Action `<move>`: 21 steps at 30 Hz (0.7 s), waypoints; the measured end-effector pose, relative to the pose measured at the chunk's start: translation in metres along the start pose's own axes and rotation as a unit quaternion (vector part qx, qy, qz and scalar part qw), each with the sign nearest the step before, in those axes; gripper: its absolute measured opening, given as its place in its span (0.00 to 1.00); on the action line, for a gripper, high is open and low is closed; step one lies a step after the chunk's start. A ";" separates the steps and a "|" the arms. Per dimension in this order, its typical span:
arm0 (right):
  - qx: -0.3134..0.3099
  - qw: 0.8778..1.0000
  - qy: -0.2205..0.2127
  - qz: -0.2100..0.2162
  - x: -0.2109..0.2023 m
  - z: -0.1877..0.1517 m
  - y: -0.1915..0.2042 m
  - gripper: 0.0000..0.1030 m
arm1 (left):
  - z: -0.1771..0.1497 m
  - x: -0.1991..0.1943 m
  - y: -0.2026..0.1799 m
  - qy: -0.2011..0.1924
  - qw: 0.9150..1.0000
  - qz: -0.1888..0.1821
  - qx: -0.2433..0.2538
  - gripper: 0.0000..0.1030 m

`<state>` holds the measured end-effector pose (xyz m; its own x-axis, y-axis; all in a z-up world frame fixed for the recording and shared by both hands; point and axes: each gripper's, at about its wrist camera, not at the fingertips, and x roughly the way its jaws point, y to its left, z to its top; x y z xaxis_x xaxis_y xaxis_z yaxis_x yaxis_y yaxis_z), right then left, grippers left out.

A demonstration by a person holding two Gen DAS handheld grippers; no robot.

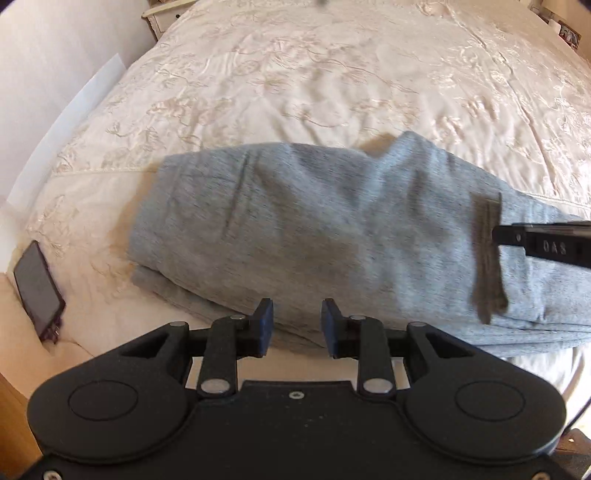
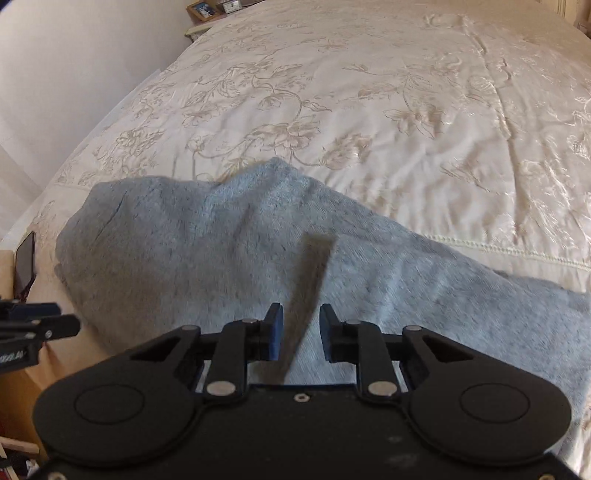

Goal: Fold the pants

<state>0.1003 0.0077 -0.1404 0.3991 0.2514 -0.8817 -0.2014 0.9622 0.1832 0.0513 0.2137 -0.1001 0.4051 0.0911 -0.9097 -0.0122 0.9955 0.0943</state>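
Observation:
Grey sweatpants point(image 1: 314, 229) lie folded in layers on the cream bedspread point(image 1: 295, 74), near its front edge; they also show in the right wrist view point(image 2: 221, 251). A dark grey drawstring point(image 1: 489, 273) lies across them at the right; it also shows in the right wrist view point(image 2: 310, 280). My left gripper point(image 1: 297, 325) is open and empty, just above the pants' near edge. My right gripper point(image 2: 301, 330) is open and empty over the pants, with the drawstring between its fingers' line. The right gripper's tip enters the left wrist view point(image 1: 546, 243) at the right.
A dark phone point(image 1: 37, 288) lies at the bed's left edge, also seen in the right wrist view point(image 2: 25, 262). A white wall point(image 1: 44, 55) runs along the left. A nightstand with photo frames point(image 2: 207, 11) stands at the far end.

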 end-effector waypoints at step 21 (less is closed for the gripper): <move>0.063 0.994 0.080 -0.047 0.037 -0.032 0.094 0.22 | 0.065 0.137 0.173 0.111 0.986 -0.120 -0.015 0.63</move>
<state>0.0677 0.1040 -0.1697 0.2620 0.1500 -0.9534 -0.0514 0.9886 0.1414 0.1643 0.3966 -0.1820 0.1903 -0.1474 -0.9706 0.0317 0.9891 -0.1440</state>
